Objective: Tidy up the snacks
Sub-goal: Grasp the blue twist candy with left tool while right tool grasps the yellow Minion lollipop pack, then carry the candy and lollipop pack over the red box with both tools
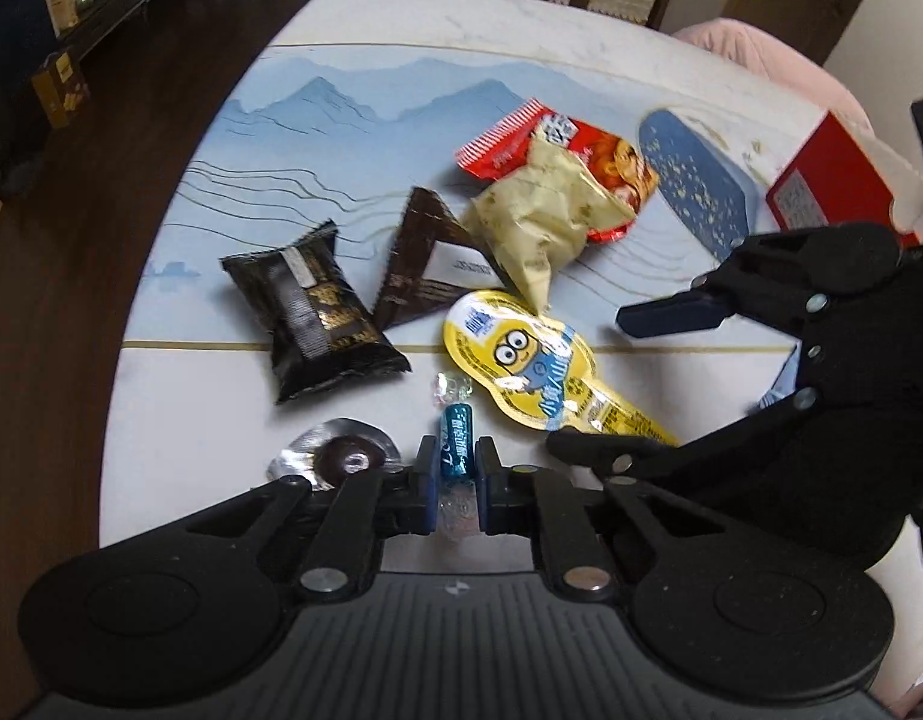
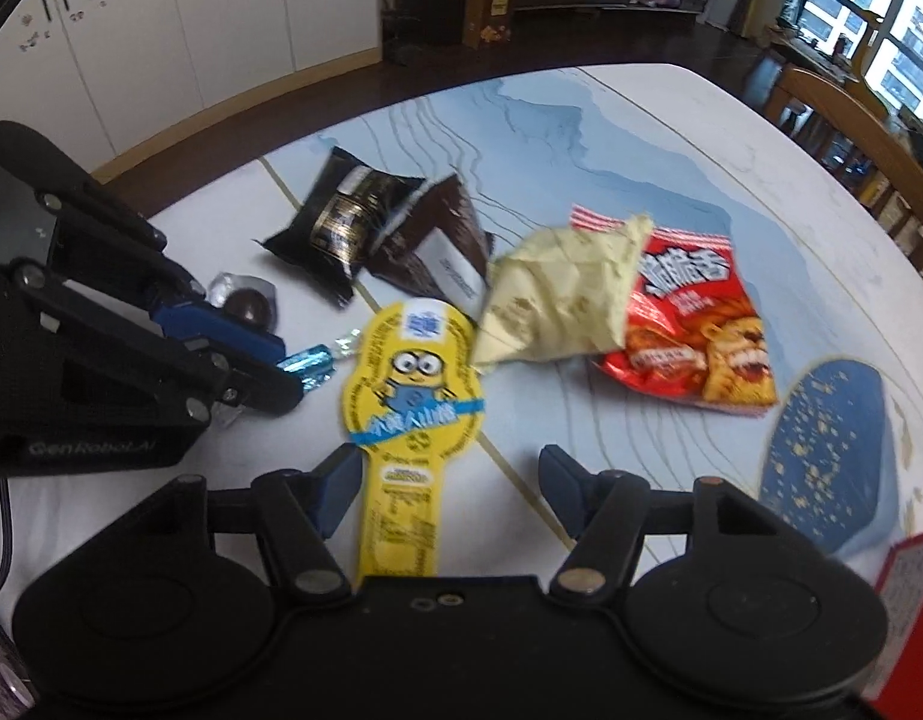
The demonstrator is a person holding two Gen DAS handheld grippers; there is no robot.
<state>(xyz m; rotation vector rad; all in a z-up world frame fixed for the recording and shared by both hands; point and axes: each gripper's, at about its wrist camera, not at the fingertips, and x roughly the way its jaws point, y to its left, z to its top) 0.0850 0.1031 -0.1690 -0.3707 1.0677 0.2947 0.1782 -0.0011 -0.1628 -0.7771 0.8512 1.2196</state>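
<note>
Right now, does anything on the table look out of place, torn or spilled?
Nothing spilled. The snacks just lie loose: the cream packet overlaps the red chip bag, and the brown triangular packet leans on the black pouch. The round chocolate sits in opened foil.

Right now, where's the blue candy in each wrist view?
Left wrist: blue candy bottom centre, clamped between the left gripper pads.
Right wrist: blue candy left of centre, at the left gripper tips, which cover part of it.
Shared landmark: yellow minion pack, just right of the candy in both.
</note>
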